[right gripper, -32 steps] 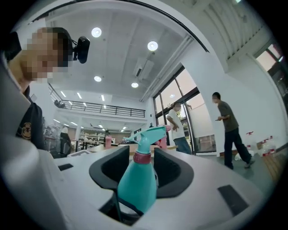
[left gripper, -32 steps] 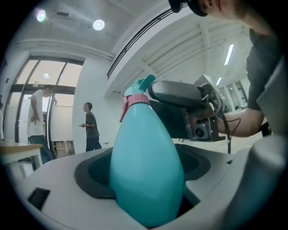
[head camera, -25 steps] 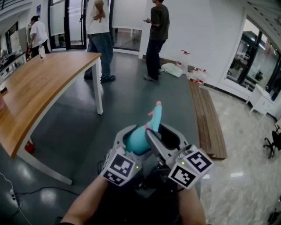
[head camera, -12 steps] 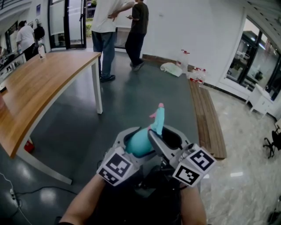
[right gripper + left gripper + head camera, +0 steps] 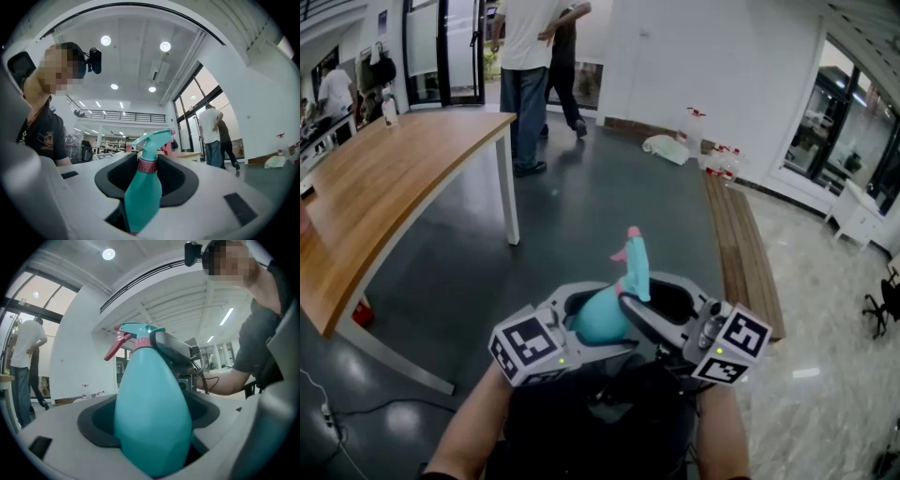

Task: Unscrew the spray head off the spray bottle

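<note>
**Mid-air grip:** a teal spray bottle (image 5: 602,319) is held above a dark floor (image 5: 581,206). The left gripper (image 5: 151,441) is clamped on its wide body, which fills the gap between the fingers. The right gripper (image 5: 143,197) has the bottle running up between its fingers. It is closed on the spray head (image 5: 152,138) at its pink collar, and the pink trigger juts beyond the fingertips.

Past the fingertips the floor lies open. Left of the left fingers runs the curved edge of a wooden table (image 5: 384,187), and right of the right fingers sits a low wooden bench (image 5: 741,244). Two people (image 5: 530,66) stand far ahead.

Black-and-white square markers show on the gripper cubes (image 5: 525,347). Red labels on the bottles by the wall (image 5: 717,155) are too small to read.
</note>
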